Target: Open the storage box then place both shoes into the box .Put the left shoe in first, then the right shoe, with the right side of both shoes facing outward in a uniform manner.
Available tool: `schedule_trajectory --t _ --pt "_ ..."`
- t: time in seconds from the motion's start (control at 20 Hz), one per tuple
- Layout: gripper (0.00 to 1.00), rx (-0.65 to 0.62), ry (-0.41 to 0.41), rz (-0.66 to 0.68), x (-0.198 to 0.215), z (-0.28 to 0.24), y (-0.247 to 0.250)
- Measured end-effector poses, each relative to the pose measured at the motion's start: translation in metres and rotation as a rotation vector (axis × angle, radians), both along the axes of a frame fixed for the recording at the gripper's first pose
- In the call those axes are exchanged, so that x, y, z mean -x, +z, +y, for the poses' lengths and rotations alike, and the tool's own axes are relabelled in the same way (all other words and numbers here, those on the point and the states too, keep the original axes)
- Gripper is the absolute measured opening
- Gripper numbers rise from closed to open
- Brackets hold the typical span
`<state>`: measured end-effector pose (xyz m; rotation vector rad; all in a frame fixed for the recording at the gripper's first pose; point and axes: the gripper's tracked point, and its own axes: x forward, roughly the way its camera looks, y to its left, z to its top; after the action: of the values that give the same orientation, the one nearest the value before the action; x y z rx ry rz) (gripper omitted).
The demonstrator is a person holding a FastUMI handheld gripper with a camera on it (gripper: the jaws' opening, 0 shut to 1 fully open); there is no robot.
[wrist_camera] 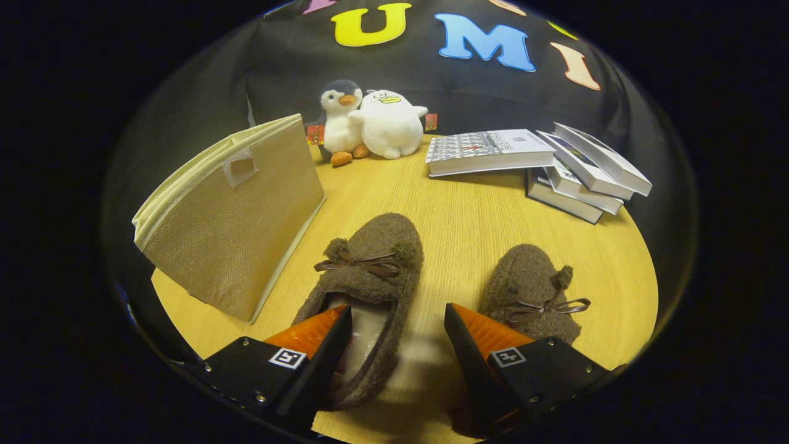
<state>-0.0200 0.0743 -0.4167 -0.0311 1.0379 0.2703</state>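
Two brown fuzzy slippers with bows lie on the round wooden table (468, 222). The left shoe (370, 265) points away from me; its right side wall sits between my fingers, with one fingertip over its opening. The right shoe (533, 293) lies just beyond the other finger, its heel hidden behind it. My gripper (397, 317) is open, its fingers apart and pressing on nothing. The beige fabric storage box (237, 216) stands to the left of the shoes, its lid shut, a small handle patch facing me.
Two plush toys, a penguin (341, 120) and a white duck (388, 123), sit at the table's far edge. A stack of books (536, 163) lies at the far right. Bare tabletop stretches between the shoes and the books.
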Motion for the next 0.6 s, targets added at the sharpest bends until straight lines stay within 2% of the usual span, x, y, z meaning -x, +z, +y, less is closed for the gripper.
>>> schedule_trajectory --t 0.15,0.25,0.35,0.5,0.55,0.6 --pt "0.59 -0.006 -0.010 0.039 0.0007 0.0036 -0.0042" --pt "0.60 -0.024 -0.045 0.056 -0.0011 0.0040 -0.0045" --pt "0.08 -0.022 -0.090 0.068 -0.0005 0.0008 -0.0027" --pt "0.09 -0.038 -0.133 0.079 -0.0069 0.0038 -0.0045" --pt "0.01 -0.058 -0.161 0.093 -0.0049 0.0043 -0.0028" --pt "0.01 -0.079 -0.191 0.104 -0.0070 0.0060 0.0006"
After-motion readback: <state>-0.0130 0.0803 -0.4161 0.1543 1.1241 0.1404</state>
